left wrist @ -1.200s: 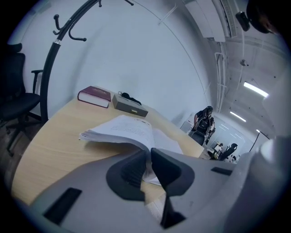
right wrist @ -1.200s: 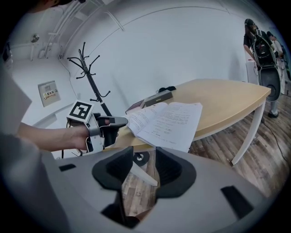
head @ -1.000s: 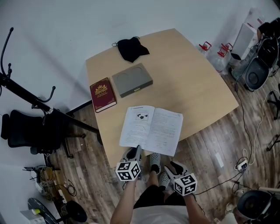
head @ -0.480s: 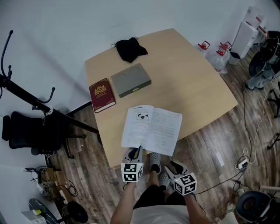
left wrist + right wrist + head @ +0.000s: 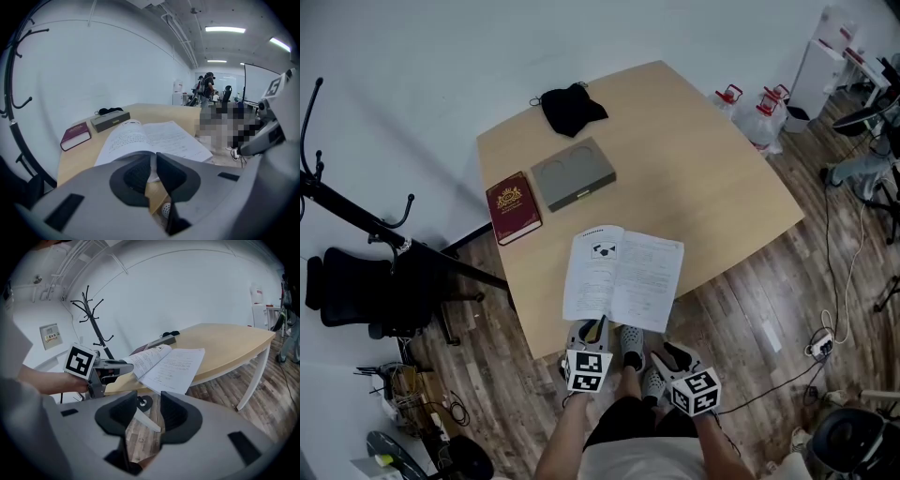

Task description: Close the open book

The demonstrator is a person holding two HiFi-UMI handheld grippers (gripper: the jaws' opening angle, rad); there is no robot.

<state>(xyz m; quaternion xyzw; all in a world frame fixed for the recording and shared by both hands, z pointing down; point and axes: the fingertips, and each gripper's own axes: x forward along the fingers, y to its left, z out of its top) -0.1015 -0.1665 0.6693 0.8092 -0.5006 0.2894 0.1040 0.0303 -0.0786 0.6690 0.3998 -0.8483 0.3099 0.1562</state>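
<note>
Nearest, our right claw (image 5: 668,356) hangs spread and empty above the wooden floor (image 5: 750,309), short of the desk (image 5: 703,178). Just to its left, our left claw (image 5: 592,328) is nearly pressed together, pinching the near edge of the open book (image 5: 623,277) by its left-hand page. That book lies pages up straight ahead of the left claw, its near edge jutting past the desk's rim. Farther ahead and leftward we see a red book (image 5: 513,206), then a grey box (image 5: 573,172); farthest lies a black cloth (image 5: 570,108).
</note>
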